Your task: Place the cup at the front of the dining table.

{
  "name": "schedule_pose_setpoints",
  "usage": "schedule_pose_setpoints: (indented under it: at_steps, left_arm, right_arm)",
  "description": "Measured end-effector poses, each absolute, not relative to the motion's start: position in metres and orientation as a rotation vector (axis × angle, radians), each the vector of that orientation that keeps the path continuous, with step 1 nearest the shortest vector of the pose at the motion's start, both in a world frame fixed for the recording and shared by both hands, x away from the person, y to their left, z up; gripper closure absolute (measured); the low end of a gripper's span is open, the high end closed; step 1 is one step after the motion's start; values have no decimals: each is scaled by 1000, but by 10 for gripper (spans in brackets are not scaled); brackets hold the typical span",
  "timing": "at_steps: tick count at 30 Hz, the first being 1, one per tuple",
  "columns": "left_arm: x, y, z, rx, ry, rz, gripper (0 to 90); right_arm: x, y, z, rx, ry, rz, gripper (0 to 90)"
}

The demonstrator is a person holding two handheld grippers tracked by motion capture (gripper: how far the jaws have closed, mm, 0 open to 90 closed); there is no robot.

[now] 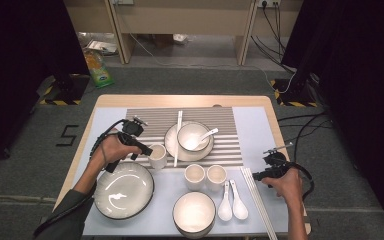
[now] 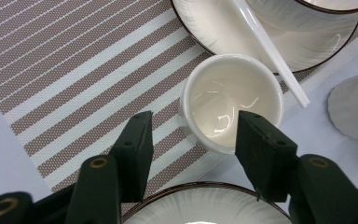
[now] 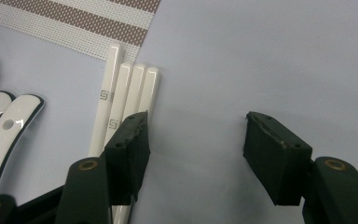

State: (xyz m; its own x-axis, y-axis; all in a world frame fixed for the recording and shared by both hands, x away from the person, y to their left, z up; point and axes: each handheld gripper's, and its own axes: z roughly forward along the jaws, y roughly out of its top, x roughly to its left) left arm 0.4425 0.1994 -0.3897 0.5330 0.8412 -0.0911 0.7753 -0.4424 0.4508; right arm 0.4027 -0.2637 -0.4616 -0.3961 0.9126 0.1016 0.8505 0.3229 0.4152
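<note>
Left gripper view looks straight down on the small cup (image 2: 233, 100), which stands on the edge of the striped mat (image 2: 74, 70) just beside the plate (image 2: 223, 28) that carries a bowl; the jaws are spread, one over the mat to the side of the cup and the other over its rim, so the left gripper (image 2: 193, 135) seems lined up to take the wall of the cup between them — nothing is pinched yet. A single white chopstick (image 2: 270, 56) lies across the plate's edge and past the cup, close enough that a careless closing could nudge it. In the high view the cup (image 1: 157, 155) sits between that plate and the large plate (image 1: 124, 190) near the table's front left corner, with the left gripper (image 1: 147, 150) right at it. Two more cups (image 1: 205, 176) stand side by side toward the middle, with a bowl (image 1: 194, 212) and a pair of spoons (image 1: 232, 202) in front of them, laid out like a place setting. Further right, the right gripper (image 1: 254, 175) hangs low over the pale cloth with its jaws wide apart and empty — in the right gripper view one jaw overlaps the ends of the chopsticks (image 3: 130, 98), so that hand looks parked or getting ready for those.
</note>
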Motion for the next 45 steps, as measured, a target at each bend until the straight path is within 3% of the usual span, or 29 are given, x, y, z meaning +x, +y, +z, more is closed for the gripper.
schedule_pose_setpoints:
  at_steps: [14, 45]
  left_arm:
    - [424, 210, -389, 2257, 1307, 220, 261]
    - [388, 223, -397, 2190, 1231, 228, 227]
  right_arm:
    - [403, -262, -462, 1620, 2434, 602, 404]
    - [401, -262, -463, 1602, 2425, 599, 405]
